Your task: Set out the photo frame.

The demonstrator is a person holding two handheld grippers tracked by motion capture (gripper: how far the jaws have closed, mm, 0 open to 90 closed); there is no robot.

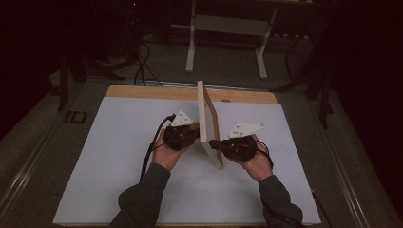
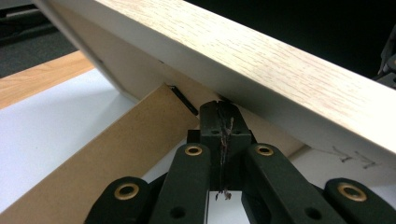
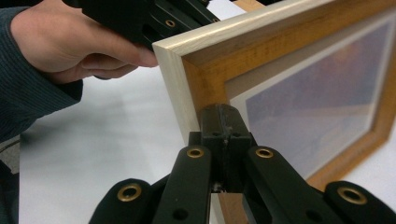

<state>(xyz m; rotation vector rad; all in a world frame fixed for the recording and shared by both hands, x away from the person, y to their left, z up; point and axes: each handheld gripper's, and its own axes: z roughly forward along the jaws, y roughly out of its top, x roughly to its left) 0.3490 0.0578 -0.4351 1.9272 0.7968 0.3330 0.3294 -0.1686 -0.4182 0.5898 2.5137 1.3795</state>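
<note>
A light wooden picture frame stands on edge in the middle of the white sheet, turned edge-on to the high view. My left gripper is shut, its tips pressed to the frame's back beside the brown cardboard stand. From the other side, my right gripper is shut too. Its closed tips rest against the frame's front, on the inner border next to the glazed picture. Neither pair of jaws has anything between them.
A white sheet covers the wooden table. Beyond the table's far edge stand the white legs of a desk, with cables on the dark floor. In the right gripper view the person's left hand holds the other gripper.
</note>
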